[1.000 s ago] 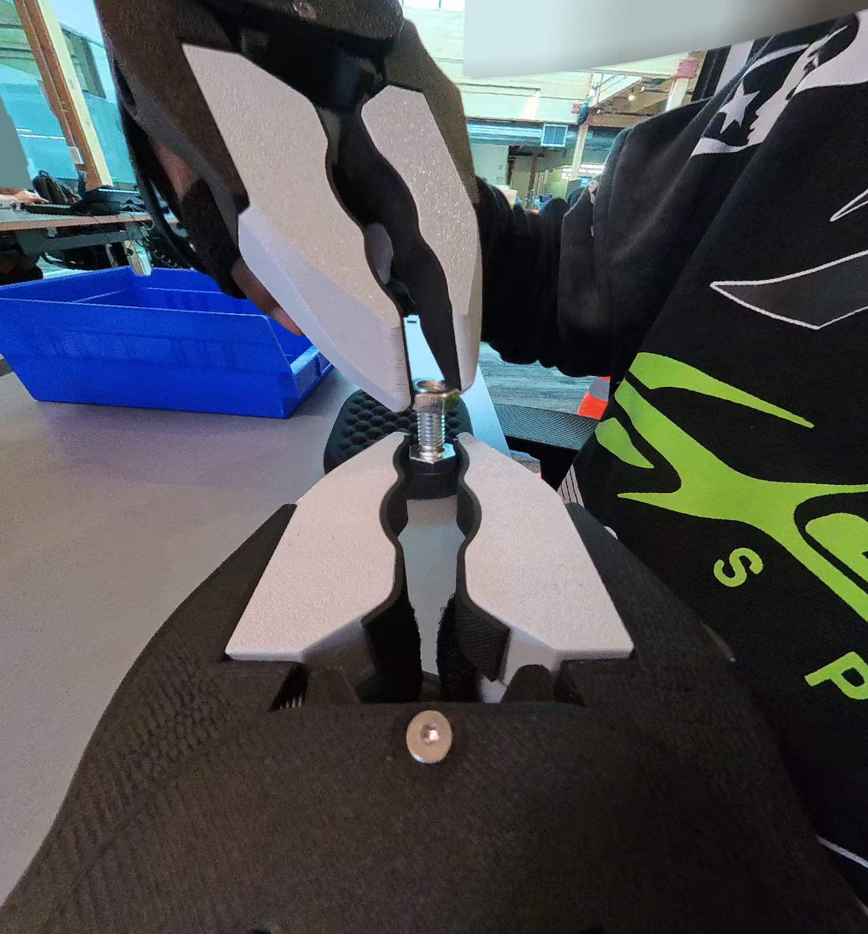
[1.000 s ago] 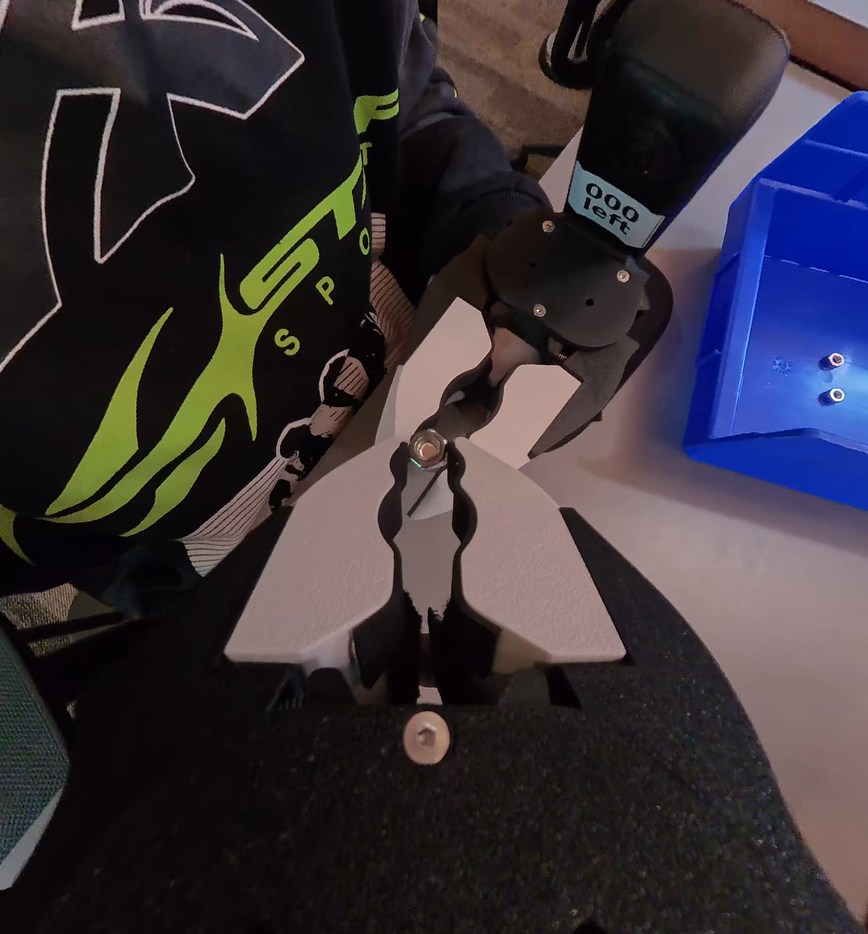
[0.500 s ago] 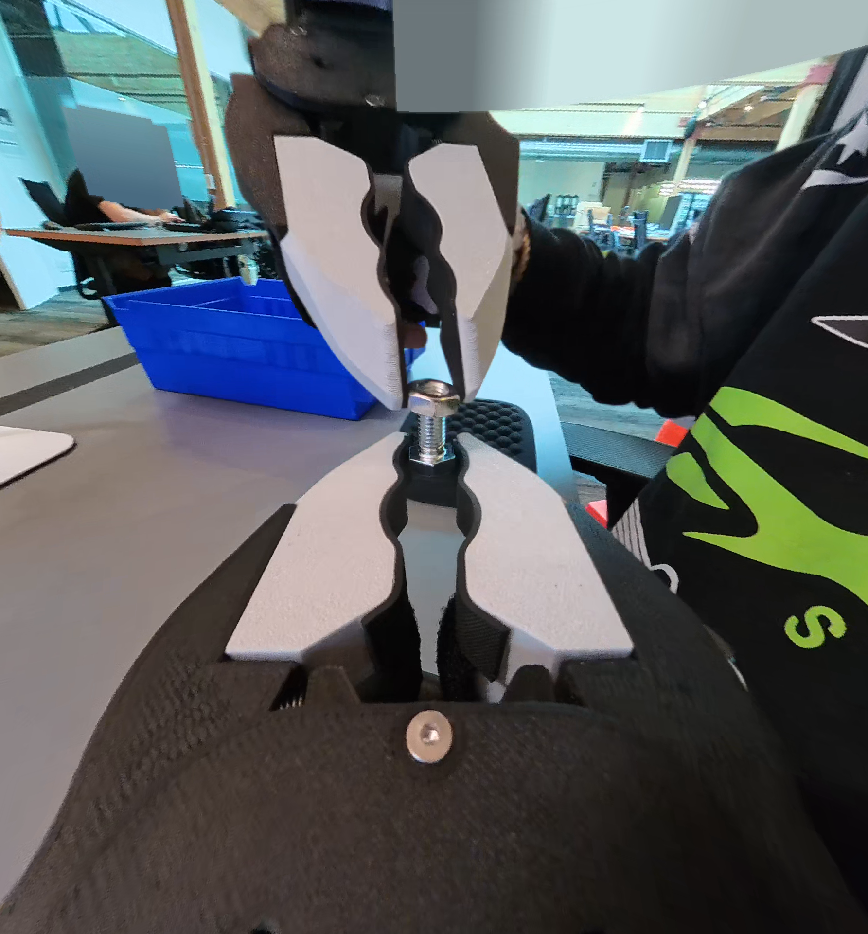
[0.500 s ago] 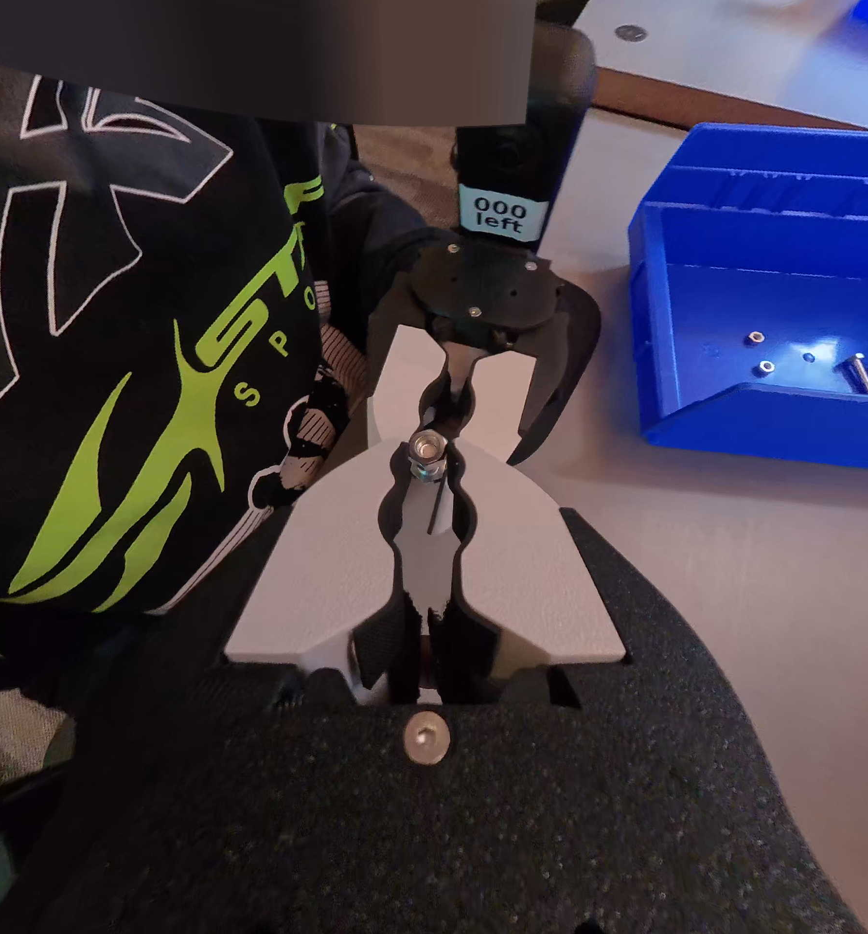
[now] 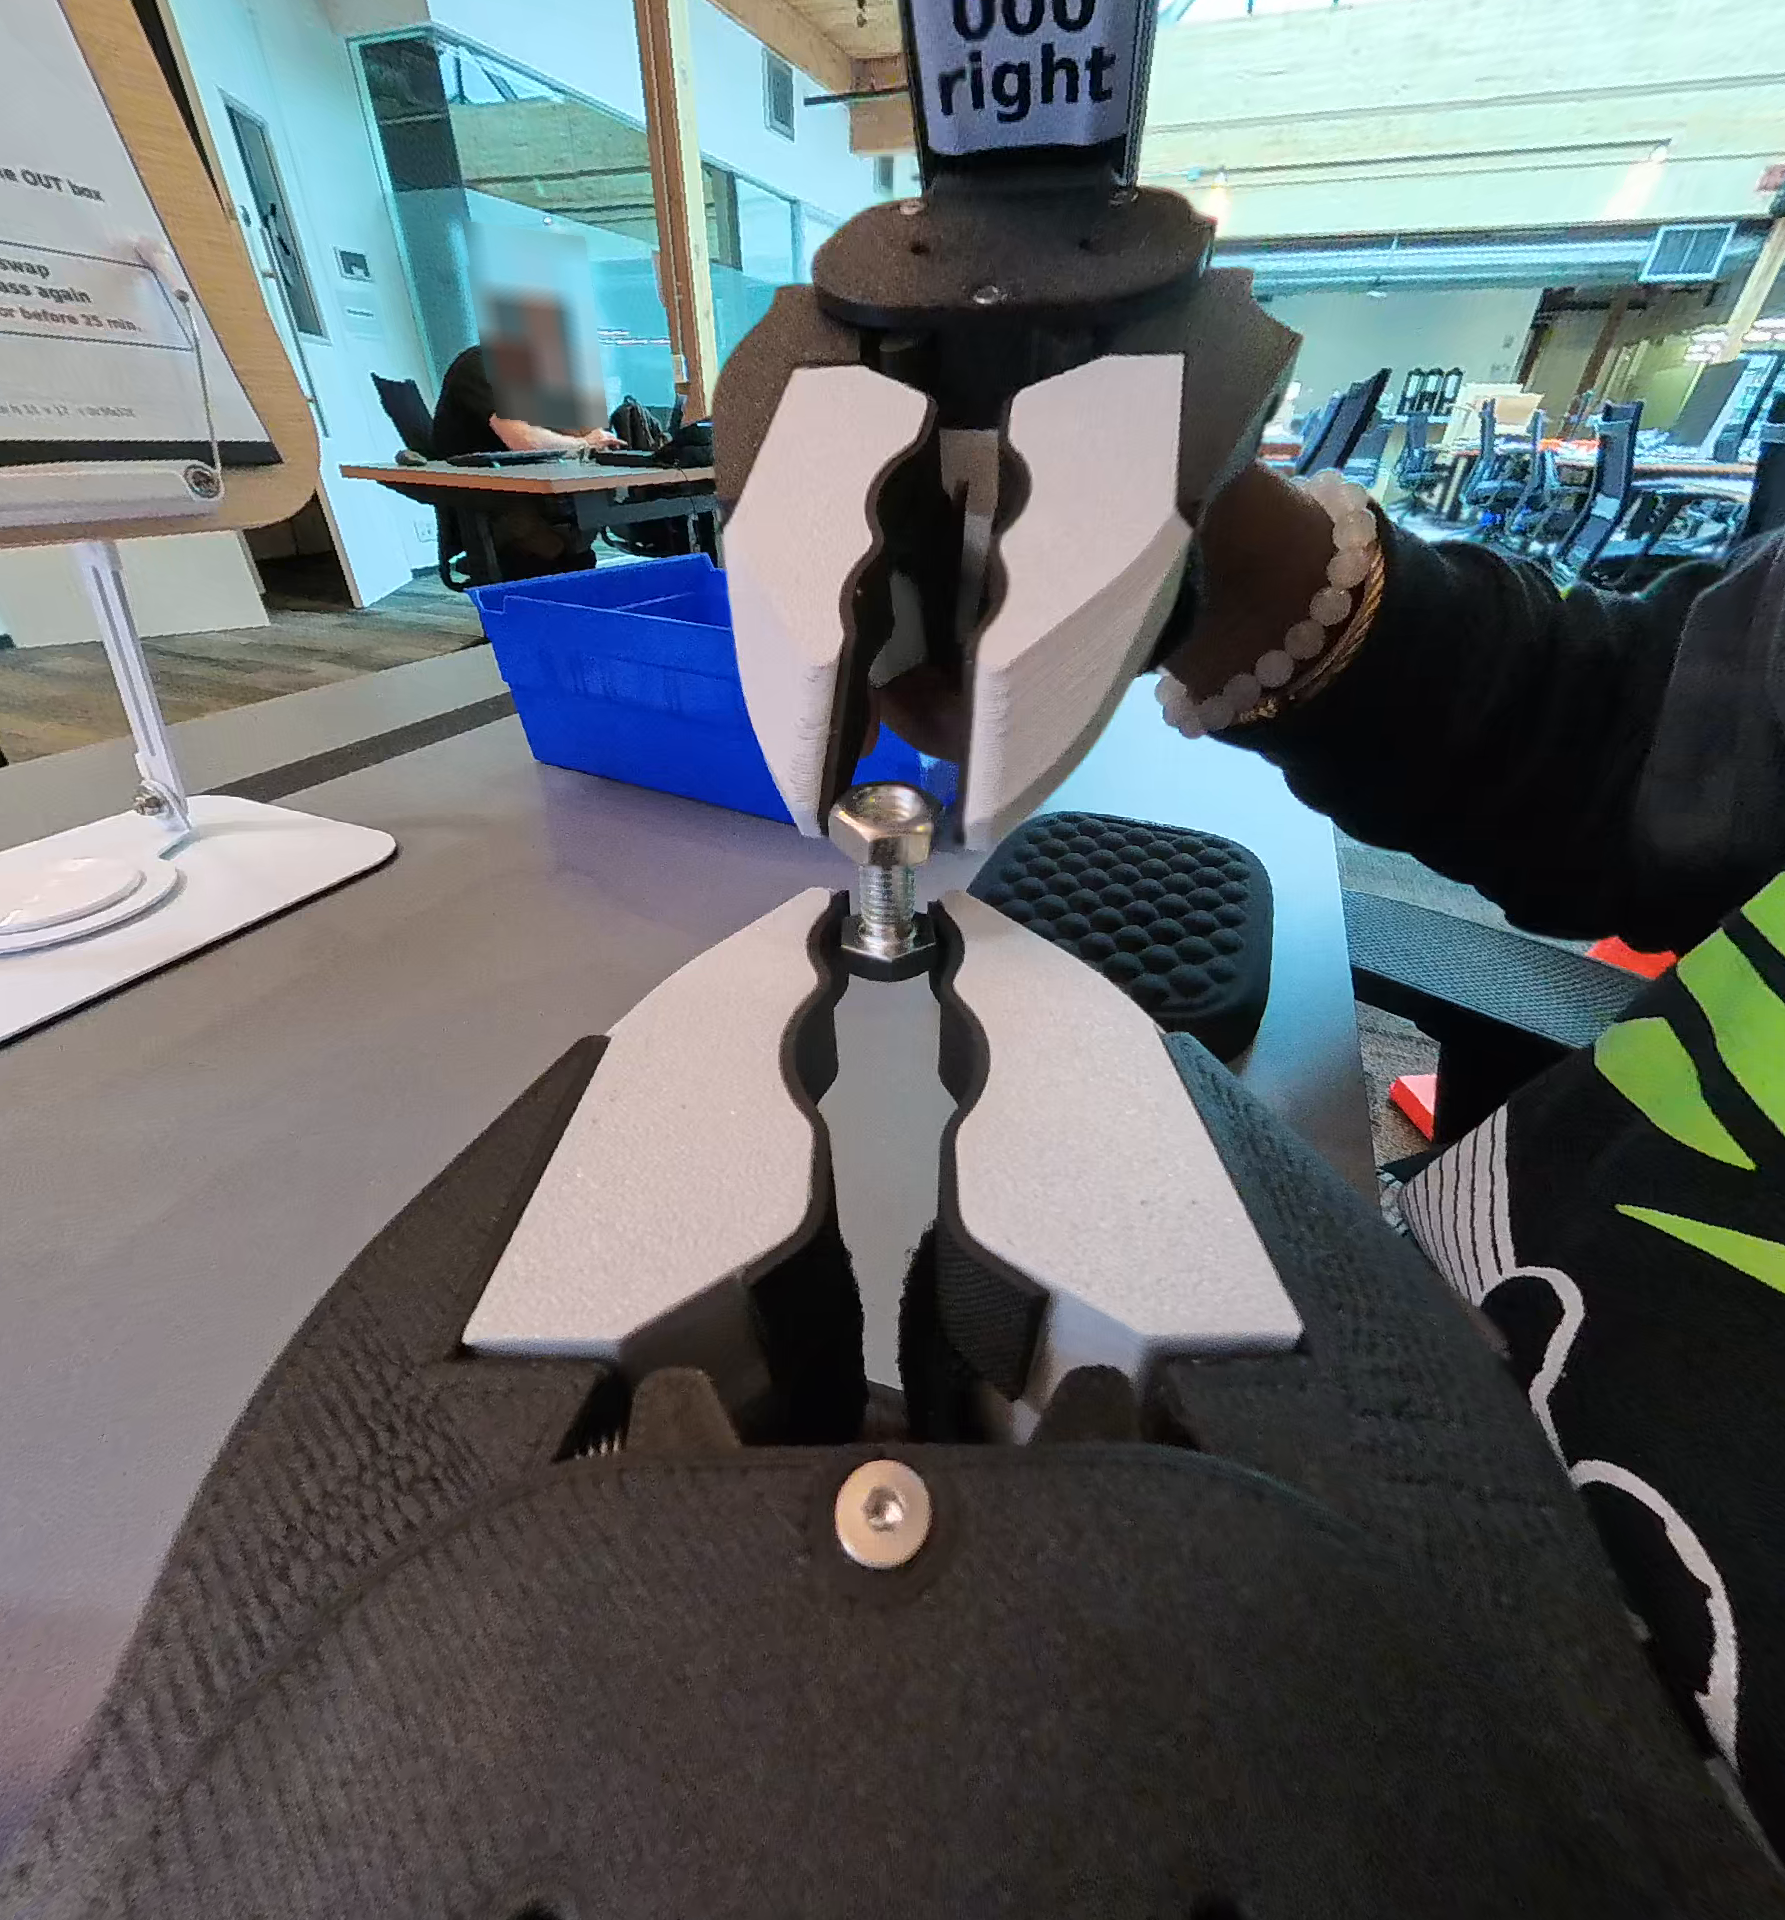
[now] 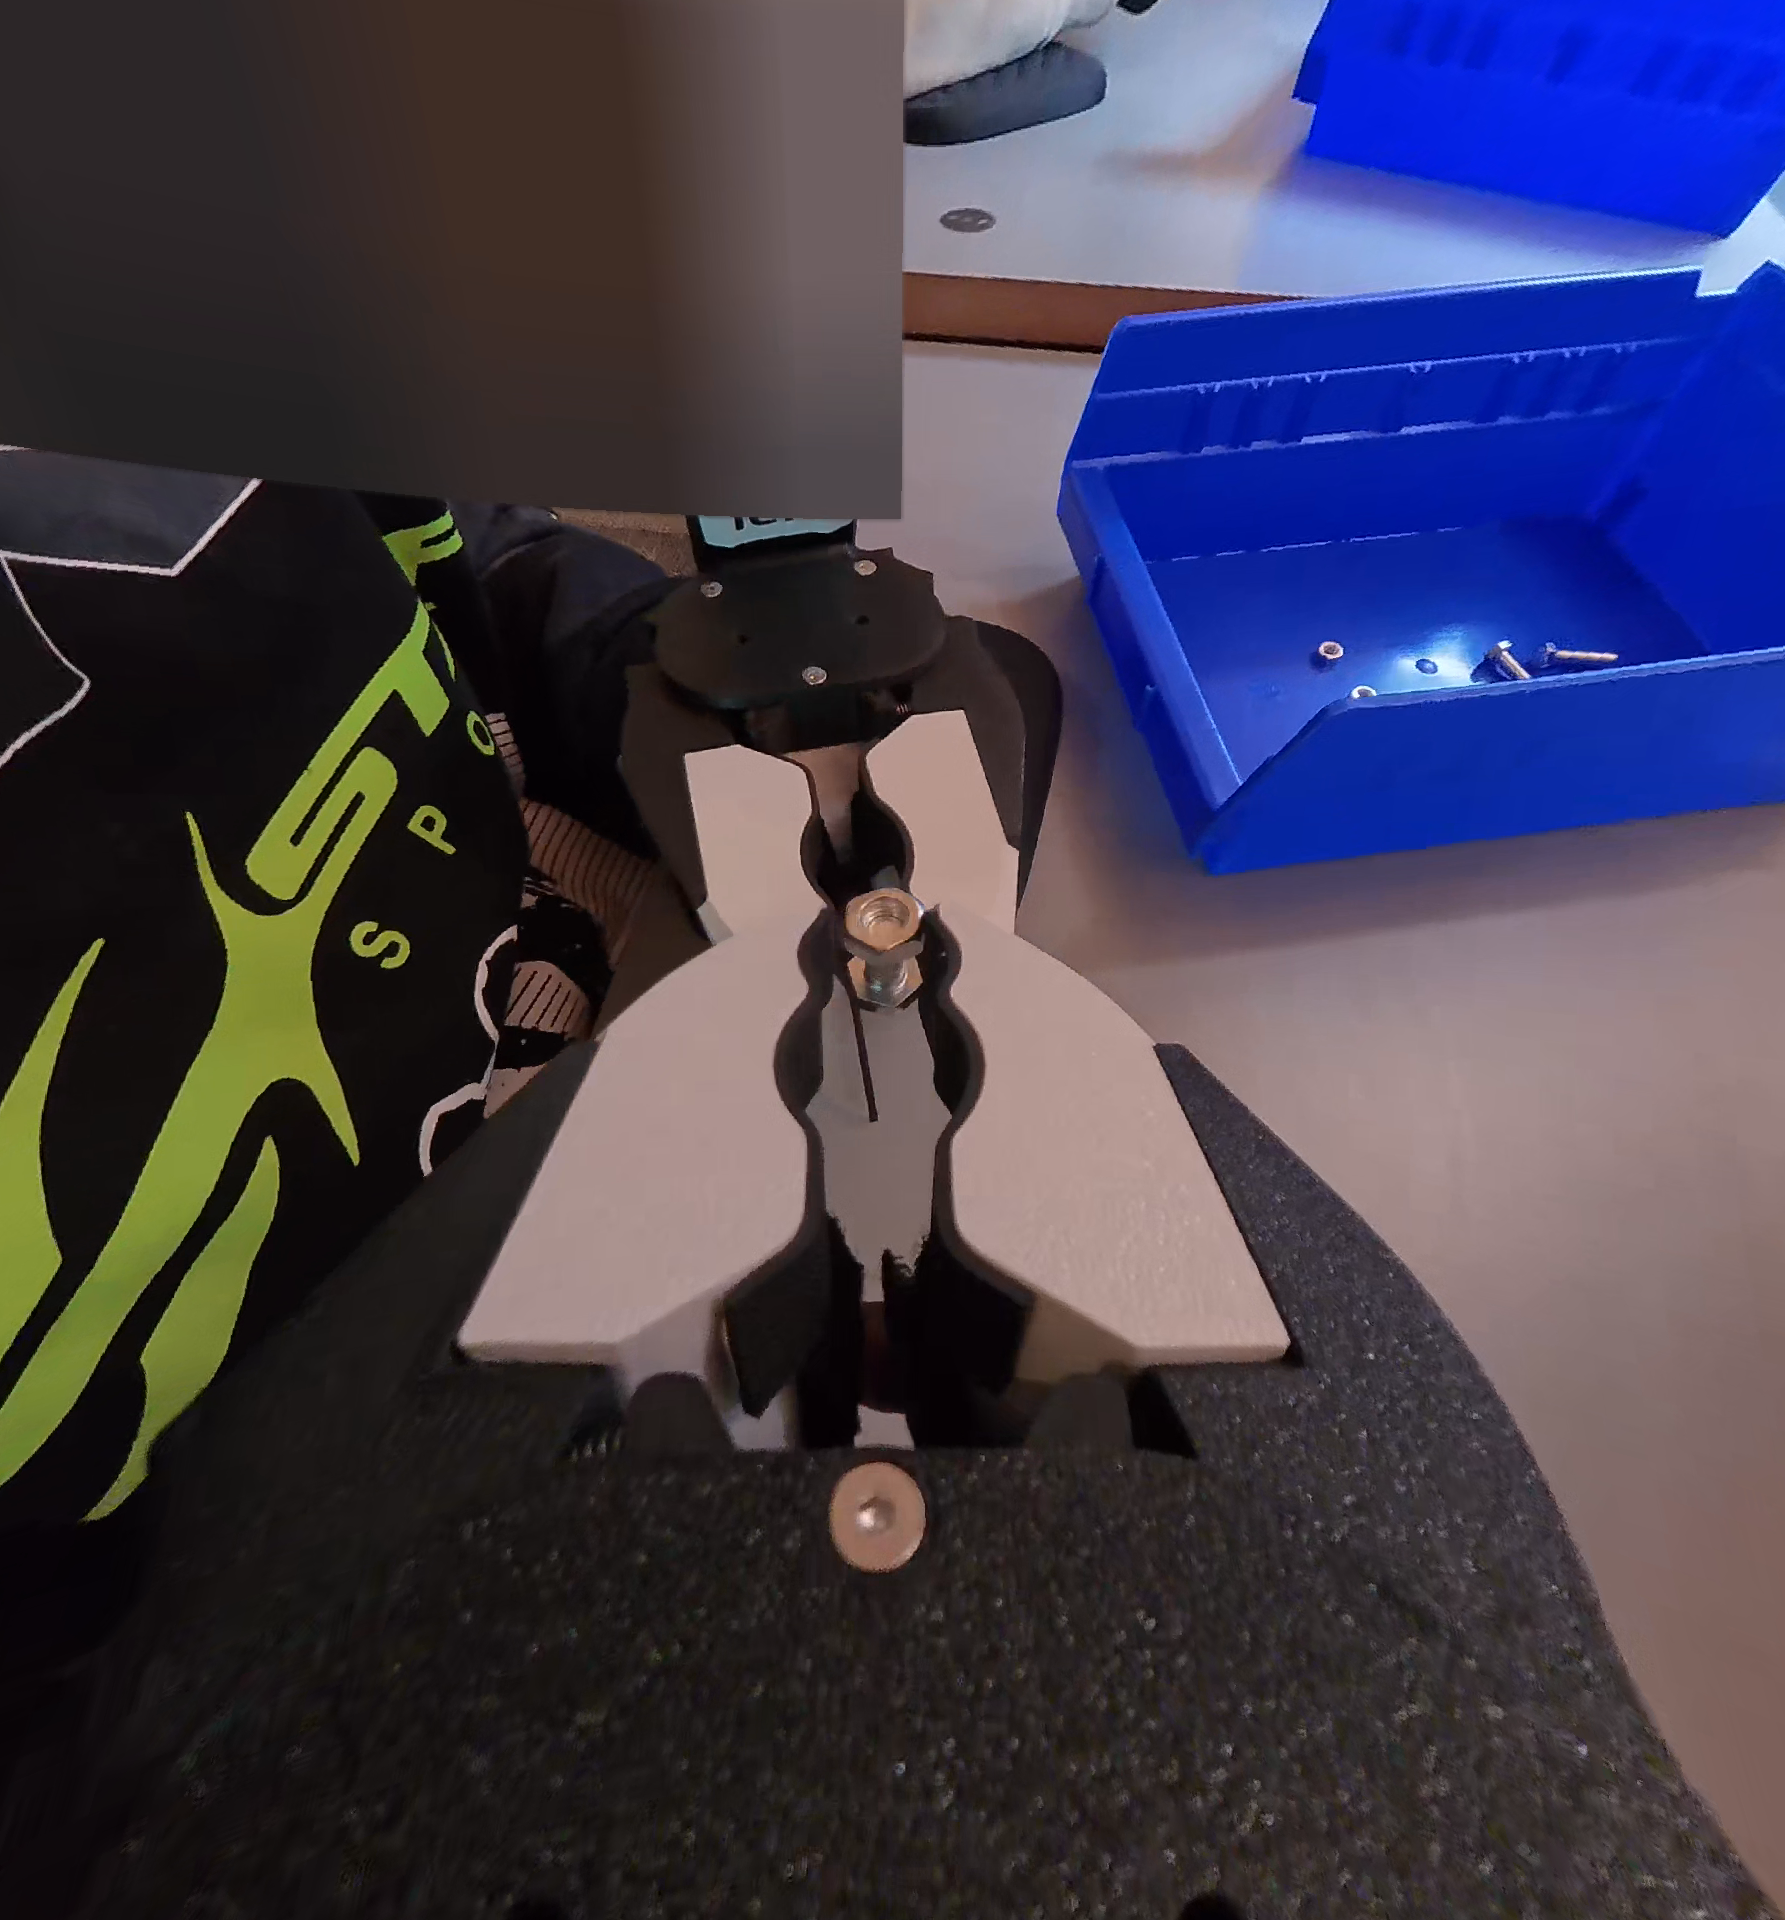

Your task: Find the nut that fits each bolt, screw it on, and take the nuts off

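Observation:
A short silver bolt (image 5: 886, 883) is held in the air between both grippers, over the table edge in front of the person. My left gripper (image 5: 885, 925) is shut on the hex nut (image 5: 885, 940) at the bolt's lower end. My right gripper (image 5: 888, 821) comes down from above and is shut on the bolt's hex head (image 5: 883, 816). In the right wrist view my right gripper (image 6: 883, 930) pinches the head (image 6: 883, 920), and the nut (image 6: 888, 995) shows through the gap between the fingers. The left gripper (image 6: 860, 873) lies beyond, its tips partly hidden.
A blue bin (image 6: 1490, 790) on the grey table (image 5: 244, 1091) holds loose nuts and bolts (image 6: 1501, 660). A second blue bin (image 6: 1553, 125) stands farther off. A white sign stand (image 5: 88, 883) is at the left. A black chair armrest (image 5: 1127, 914) and the person's torso (image 5: 1698, 1143) are close by. Less than 4 cm separates the two grippers' tips.
Both grippers kept their hold on the bolt and nut. The right gripper turned from a tilt to straight above the bolt, and the pair swung so both views shifted across the table.

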A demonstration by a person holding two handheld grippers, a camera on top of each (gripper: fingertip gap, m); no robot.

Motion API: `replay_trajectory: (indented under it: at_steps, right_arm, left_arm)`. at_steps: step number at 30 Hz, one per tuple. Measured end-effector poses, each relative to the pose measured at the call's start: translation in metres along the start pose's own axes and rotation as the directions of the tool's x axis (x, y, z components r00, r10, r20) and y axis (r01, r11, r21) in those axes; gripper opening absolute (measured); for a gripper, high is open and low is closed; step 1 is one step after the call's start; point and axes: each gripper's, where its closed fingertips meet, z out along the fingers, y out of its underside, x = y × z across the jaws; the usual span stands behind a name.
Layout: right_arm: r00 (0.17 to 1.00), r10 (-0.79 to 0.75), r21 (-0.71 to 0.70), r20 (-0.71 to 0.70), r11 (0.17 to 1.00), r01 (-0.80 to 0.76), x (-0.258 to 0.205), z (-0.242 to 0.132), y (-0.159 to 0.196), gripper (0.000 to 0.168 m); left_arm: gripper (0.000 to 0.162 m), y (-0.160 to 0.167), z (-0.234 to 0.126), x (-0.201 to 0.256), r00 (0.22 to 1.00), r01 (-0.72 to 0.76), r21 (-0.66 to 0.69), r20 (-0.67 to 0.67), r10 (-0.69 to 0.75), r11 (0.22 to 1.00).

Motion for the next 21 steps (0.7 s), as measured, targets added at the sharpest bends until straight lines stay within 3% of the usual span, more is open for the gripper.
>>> replay_trajectory:
  at_steps: [7,12,21]
  right_arm:
    - [0.999,0.022,0.051,-0.028,0.998,-0.021,0.0033,-0.0022,0.0006,0.031]
    - [0.996,0.072,0.205,-0.061,0.977,-0.058,0.0029,-0.0045,-0.0037,0.038]
    - [0.994,0.094,0.276,-0.064,0.958,-0.073,-0.0022,-0.0016,0.0000,0.033]
  left_arm:
    - [0.015,0.0000,-0.0004,-0.0017,1.000,0.007,-0.006,-0.007,-0.007,1.000]
    - [0.015,-0.0007,-0.0024,-0.0063,0.999,0.032,0.001,0.004,-0.032,1.000]
    - [0.015,0.0005,0.0021,-0.0045,0.999,0.032,-0.011,0.004,-0.032,0.999]
